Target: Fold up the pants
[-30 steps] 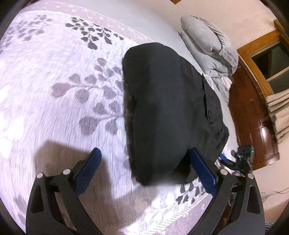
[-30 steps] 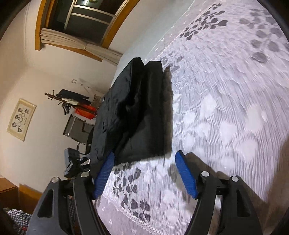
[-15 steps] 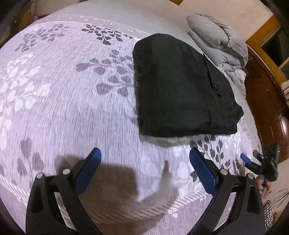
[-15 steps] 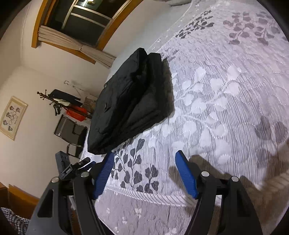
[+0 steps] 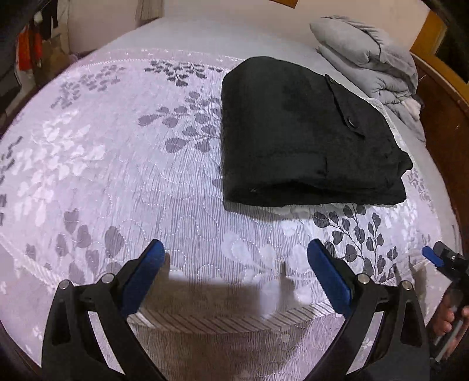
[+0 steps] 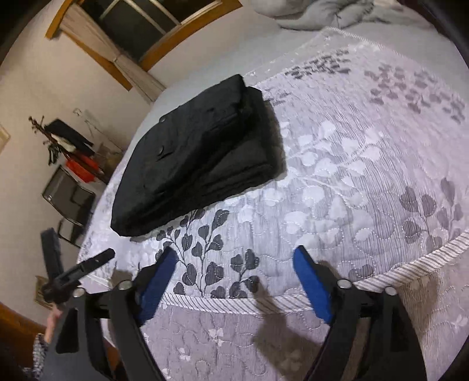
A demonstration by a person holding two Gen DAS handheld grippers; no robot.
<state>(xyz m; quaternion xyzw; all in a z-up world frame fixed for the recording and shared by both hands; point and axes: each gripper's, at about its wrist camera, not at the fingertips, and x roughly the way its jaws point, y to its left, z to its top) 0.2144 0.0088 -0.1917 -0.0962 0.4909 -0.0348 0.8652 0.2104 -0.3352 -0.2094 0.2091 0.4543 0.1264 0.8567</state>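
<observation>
Black pants [image 5: 296, 132], folded into a thick rectangular stack with a buttoned pocket flap on top, lie on a leaf-patterned bedspread [image 5: 117, 175]. The left gripper [image 5: 234, 260] hangs wide and empty above the bed's near edge. The right gripper [image 6: 234, 263], its jaws just opened further, holds nothing. A folded grey duvet [image 5: 366, 58] appears fully in the left view; only the right shows a window [image 6: 146, 26].

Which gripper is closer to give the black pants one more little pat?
Probably the left hand-held gripper. The folded black pants lie straight ahead of its open jaws. From the right hand-held gripper, they sit off to the side. Both are open, empty and clear of the pants.
</observation>
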